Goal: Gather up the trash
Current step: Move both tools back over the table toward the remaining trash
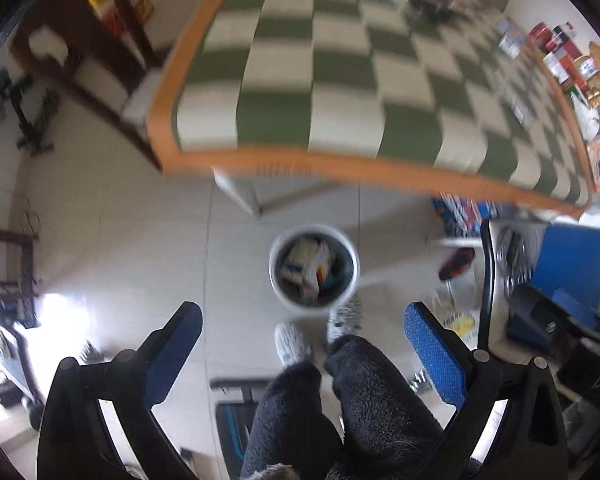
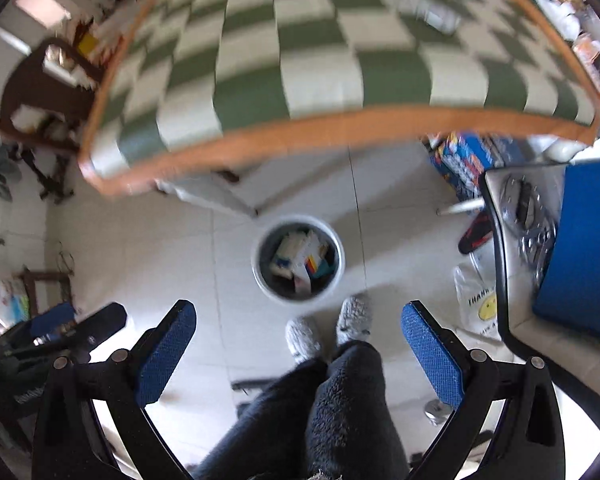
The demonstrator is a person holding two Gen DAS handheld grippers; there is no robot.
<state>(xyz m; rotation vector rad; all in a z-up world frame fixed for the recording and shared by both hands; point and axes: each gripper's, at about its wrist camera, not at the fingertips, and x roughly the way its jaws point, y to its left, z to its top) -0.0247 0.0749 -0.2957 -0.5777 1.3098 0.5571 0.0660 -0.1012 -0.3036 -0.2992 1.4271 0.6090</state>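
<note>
Left claw (image 1: 304, 344) is spread wide and empty, hanging over the white trash bin (image 1: 314, 270) on the floor by the person's feet, looks like a drop spot. Right claw (image 2: 298, 344) is likewise apart and empty, above the same bin (image 2: 298, 260), already stuffed with cartons beside the checkered table (image 2: 340, 128).

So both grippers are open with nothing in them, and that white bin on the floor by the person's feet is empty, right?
Not quite. The white bin is not empty: both wrist views show boxes and packaging already inside it, clearest in the right wrist view. The rest holds: the left gripper and right gripper are open with nothing between their fingers, and the bin stands on the floor just beyond the person's feet.
</note>
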